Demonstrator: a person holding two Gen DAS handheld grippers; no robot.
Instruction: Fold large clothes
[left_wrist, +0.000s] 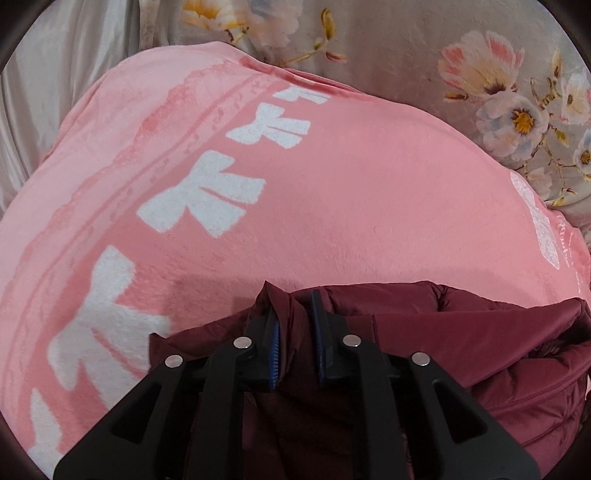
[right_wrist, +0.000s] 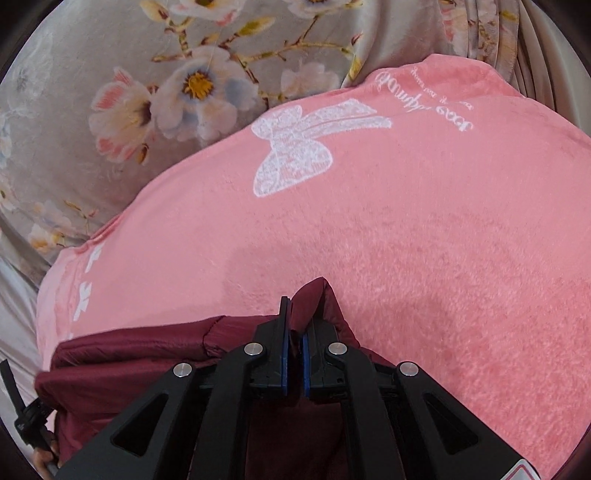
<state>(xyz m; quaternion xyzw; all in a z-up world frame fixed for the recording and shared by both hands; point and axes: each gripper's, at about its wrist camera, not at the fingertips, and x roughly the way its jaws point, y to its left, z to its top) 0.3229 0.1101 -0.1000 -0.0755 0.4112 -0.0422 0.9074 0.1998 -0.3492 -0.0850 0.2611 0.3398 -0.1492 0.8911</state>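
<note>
I'm holding the maroon padded jacket (left_wrist: 461, 332) at the six o'clock edge of the pink blanket (left_wrist: 332, 206), which is lying over a floral bedspread (left_wrist: 406, 48). My left gripper (left_wrist: 295, 306) is standing with its jaws slightly parted around a fold of the jacket's edge, the blue pads not plainly pressing it. My right gripper (right_wrist: 295, 317) is pinching another jacket fold with jaws closed, a white butterfly print (right_wrist: 291, 151) lying at twelve o'clock beyond it.

Pink fleece blanket (left_wrist: 332, 206) with white bow prints and a white butterfly (right_wrist: 291, 147), spread over grey floral bedsheet (left_wrist: 406, 48). Pale satin fabric (left_wrist: 55, 92) at the edge.
</note>
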